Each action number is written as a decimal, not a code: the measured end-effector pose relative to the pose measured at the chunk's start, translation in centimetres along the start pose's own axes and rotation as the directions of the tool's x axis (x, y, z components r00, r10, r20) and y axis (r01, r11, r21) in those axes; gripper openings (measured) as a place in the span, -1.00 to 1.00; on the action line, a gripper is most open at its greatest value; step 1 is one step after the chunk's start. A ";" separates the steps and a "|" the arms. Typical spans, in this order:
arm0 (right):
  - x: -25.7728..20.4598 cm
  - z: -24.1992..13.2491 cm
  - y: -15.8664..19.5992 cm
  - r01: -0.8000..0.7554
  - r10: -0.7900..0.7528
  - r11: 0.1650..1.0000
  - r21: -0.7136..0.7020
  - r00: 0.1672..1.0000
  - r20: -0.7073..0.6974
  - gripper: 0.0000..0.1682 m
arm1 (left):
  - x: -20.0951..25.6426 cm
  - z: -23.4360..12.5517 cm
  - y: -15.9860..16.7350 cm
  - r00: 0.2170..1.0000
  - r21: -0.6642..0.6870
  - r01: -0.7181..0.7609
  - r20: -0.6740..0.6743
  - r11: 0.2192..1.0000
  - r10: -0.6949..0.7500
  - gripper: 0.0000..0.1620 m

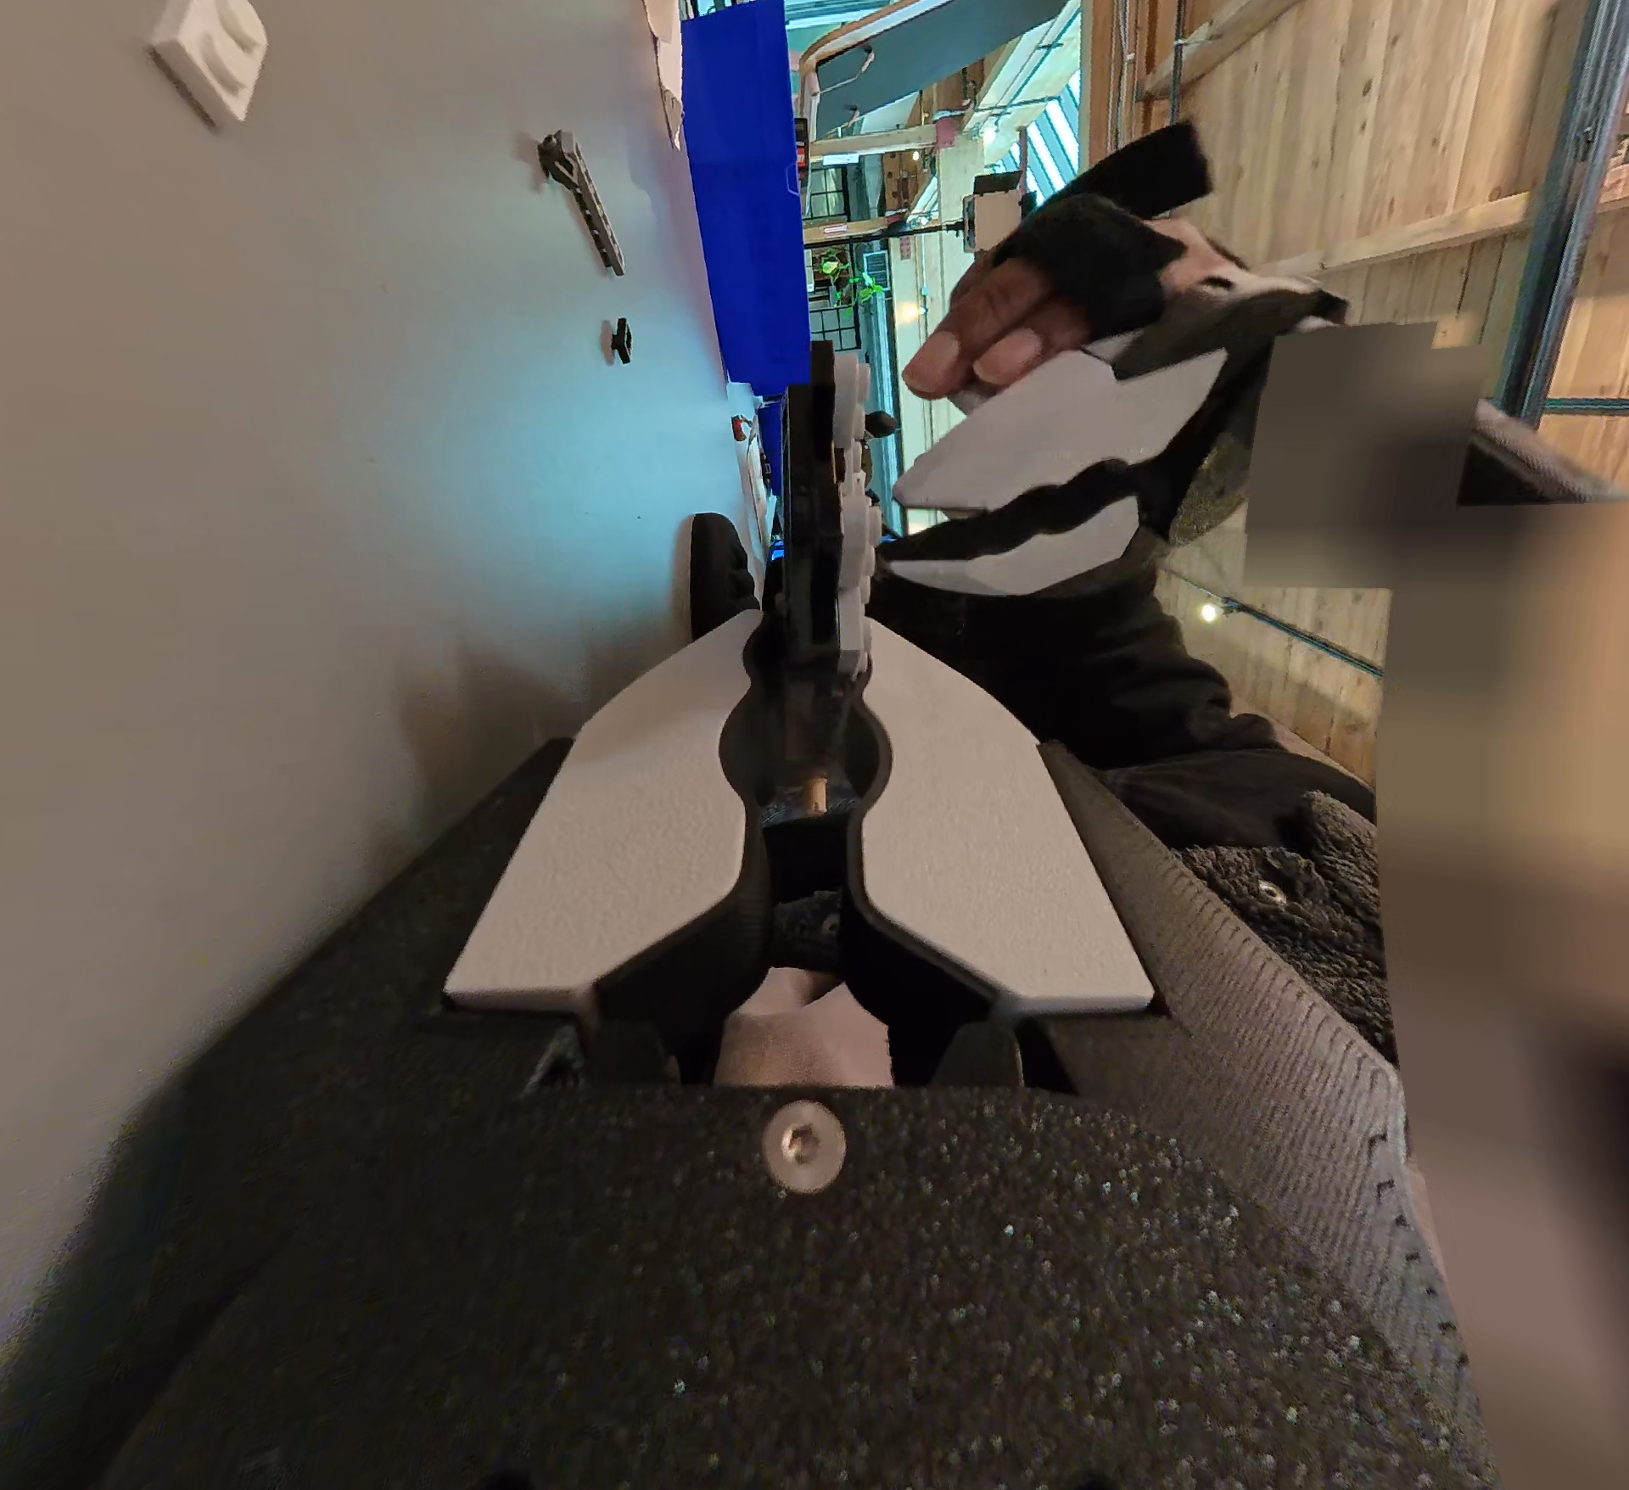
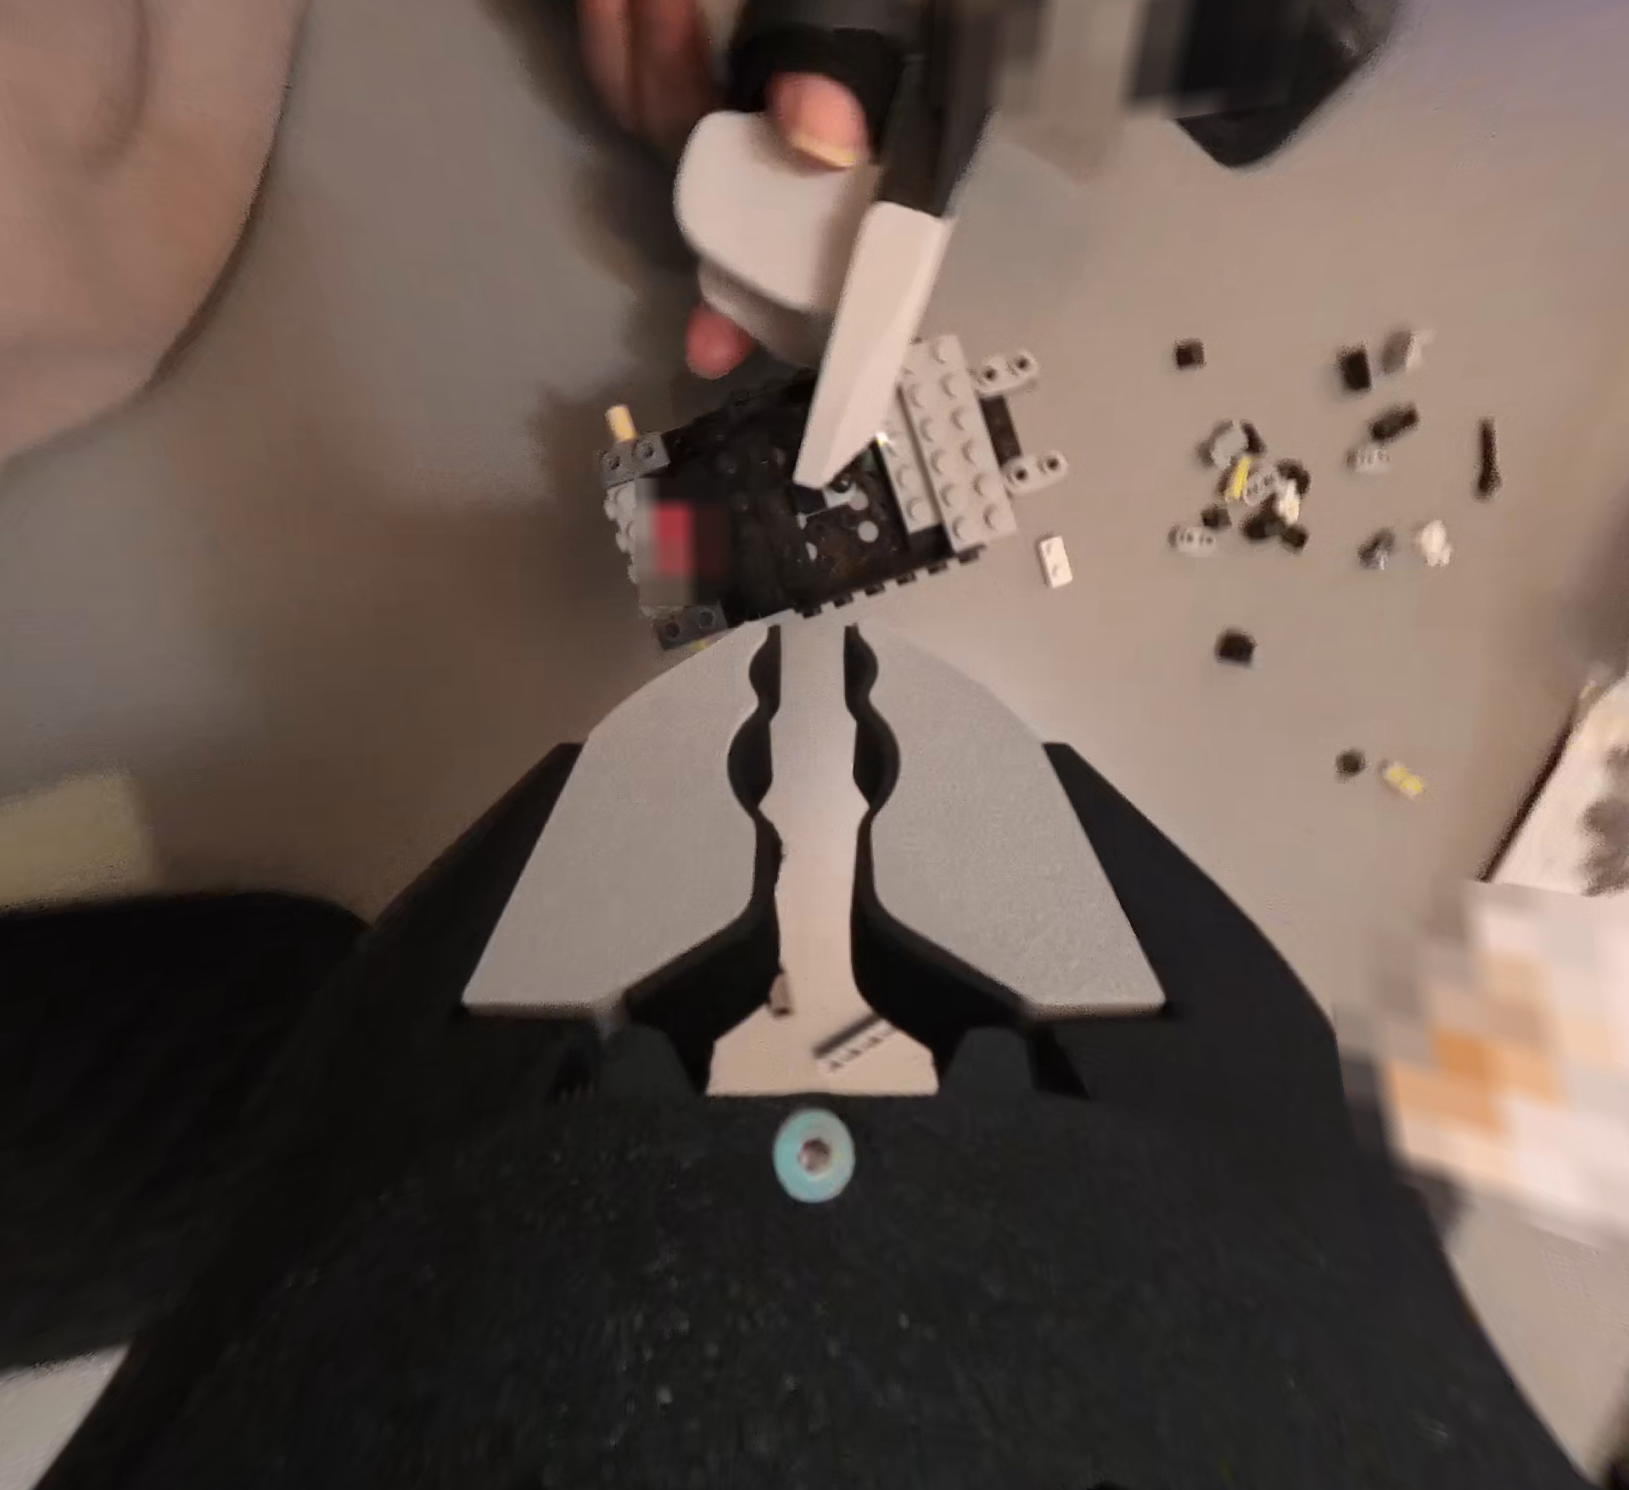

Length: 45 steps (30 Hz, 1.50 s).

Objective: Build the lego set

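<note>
My left gripper (image 1: 811, 632) is shut on a partly built lego model (image 1: 824, 496) of black and light grey bricks and holds it edge-on above the grey table (image 1: 353, 478). In the right wrist view the model (image 2: 776, 531) shows from above, with a grey studded plate (image 2: 952, 451) on its right end and one left finger (image 2: 868, 337) lying across it. My right gripper (image 2: 811, 637) is open by a narrow gap and empty, its tips just short of the model's near edge. It also shows in the left wrist view (image 1: 890, 522), beside the model.
Loose small pieces (image 2: 1260, 478) lie scattered on the table at the right, with a white plate (image 2: 1055, 560) nearer the model. A white piece (image 1: 207, 42), a long grey piece (image 1: 582, 200) and a blue bin (image 1: 745, 196) lie beyond. A booklet (image 2: 1498, 1051) is at the right edge.
</note>
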State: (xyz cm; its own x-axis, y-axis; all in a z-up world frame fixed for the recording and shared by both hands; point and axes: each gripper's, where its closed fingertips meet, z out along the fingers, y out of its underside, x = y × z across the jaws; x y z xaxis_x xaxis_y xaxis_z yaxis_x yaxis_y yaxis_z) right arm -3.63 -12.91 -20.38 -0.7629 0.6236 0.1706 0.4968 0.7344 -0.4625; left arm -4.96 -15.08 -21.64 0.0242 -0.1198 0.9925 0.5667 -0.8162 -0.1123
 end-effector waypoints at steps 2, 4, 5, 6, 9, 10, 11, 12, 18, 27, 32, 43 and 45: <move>0.2 -0.2 0.3 -0.214 0.216 0.973 0.085 0.976 -0.005 -0.80 | 0.0 0.0 -0.1 1.000 0.004 0.000 -0.003 1.000 0.000 -0.85; -0.5 0.0 0.5 -0.431 0.426 0.883 0.186 0.902 0.069 -0.73 | 0.0 -0.1 -0.2 1.000 0.007 -0.002 -0.002 1.000 0.002 -0.85; -0.8 0.3 0.7 -0.529 0.517 0.820 0.220 0.848 0.113 -0.68 | 0.0 -0.1 -0.2 1.000 0.007 -0.005 0.000 1.000 0.005 -0.85; -1.2 0.6 0.7 -0.609 0.587 0.750 0.257 0.792 0.166 -0.61 | 0.0 0.0 -0.1 1.000 0.004 -0.009 0.001 1.000 0.009 -0.85; -1.8 1.4 0.4 -0.786 0.722 0.524 0.328 0.614 0.318 -0.58 | 0.0 0.1 0.1 1.000 -0.009 -0.024 0.006 1.000 0.024 -0.85; -1.9 1.5 0.3 -0.826 0.744 0.458 0.328 0.558 0.368 -0.57 | 0.0 0.1 0.2 0.999 -0.013 -0.033 0.010 0.999 0.033 -0.85; -2.0 1.6 0.0 -0.855 0.753 0.404 0.326 0.513 0.412 -0.56 | 0.0 0.2 0.2 0.999 -0.016 -0.043 0.014 0.999 0.043 -0.85; -2.1 1.6 -0.2 -0.872 0.755 0.371 0.320 0.484 0.442 -0.56 | 0.0 0.2 0.3 0.998 -0.019 -0.054 0.018 0.998 0.054 -0.85; -2.3 2.2 -0.7 -0.894 0.750 0.357 0.269 0.447 0.487 -0.73 | 0.1 0.3 0.6 0.991 -0.041 -0.123 0.041 0.992 0.124 -0.85; -2.7 1.7 -1.1 -0.918 0.710 0.317 0.240 0.397 0.581 -0.79 | 0.7 0.3 1.1 0.965 -0.085 -0.254 0.050 0.964 0.258 -0.85; -2.8 1.4 -1.4 -0.895 0.695 0.338 0.292 0.447 0.564 -0.80 | 1.2 0.3 1.4 0.924 -0.106 -0.368 0.065 0.924 0.376 -0.85; -3.8 0.9 -1.5 -0.807 0.654 0.496 0.321 0.590 0.474 -0.79 | 1.7 0.6 2.2 0.851 -0.166 -0.504 0.077 0.848 0.520 -0.85; -3.8 0.9 -1.5 -0.801 0.653 0.503 0.325 0.598 0.464 -0.79 | 1.7 0.6 2.2 0.851 -0.163 -0.504 0.076 0.848 0.520 -0.85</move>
State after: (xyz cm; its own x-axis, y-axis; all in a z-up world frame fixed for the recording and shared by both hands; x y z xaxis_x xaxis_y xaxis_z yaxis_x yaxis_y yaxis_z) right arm -1.90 -16.60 -21.11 -0.3238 0.7286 -0.6036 0.7263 -0.2174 -0.6521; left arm -3.17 -16.72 -20.13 0.3775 -0.4836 0.7897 0.3340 -0.7243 -0.6032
